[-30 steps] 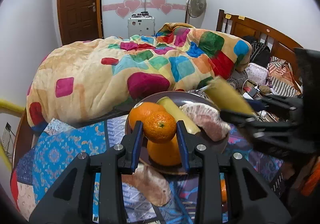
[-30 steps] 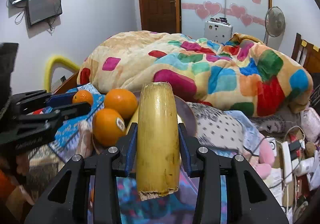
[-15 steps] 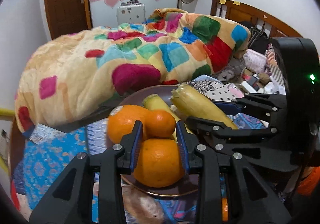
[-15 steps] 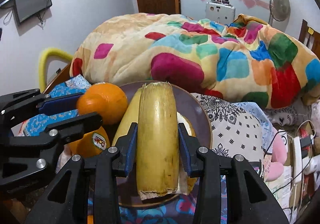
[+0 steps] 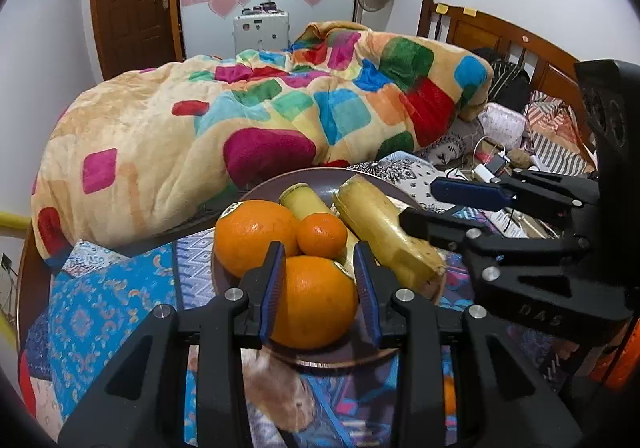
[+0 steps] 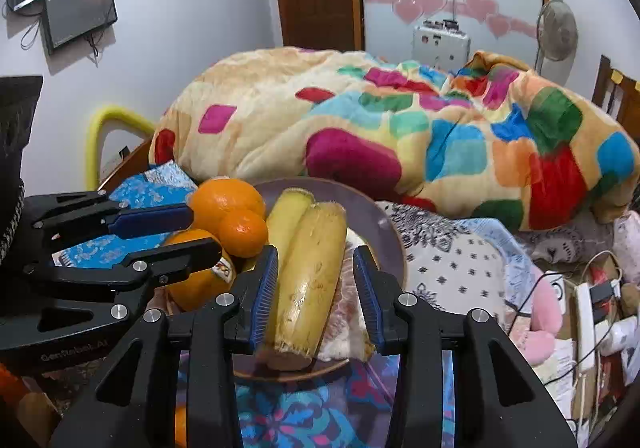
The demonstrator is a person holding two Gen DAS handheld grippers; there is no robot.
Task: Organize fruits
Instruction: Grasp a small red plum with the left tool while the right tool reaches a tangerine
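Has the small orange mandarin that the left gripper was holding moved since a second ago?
Yes. The small orange mandarin has left the left gripper and now rests on the round brown plate, wedged between two large oranges.

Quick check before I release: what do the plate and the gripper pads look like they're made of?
Plate: dull purplish-brown with a smooth rim and slight sheen, probably glazed ceramic or melamine; the look leaves it open. Pads: blue with fine ridges, matte, likely rubber or soft plastic, mounted on glossy black hard-plastic fingers with metal screws.
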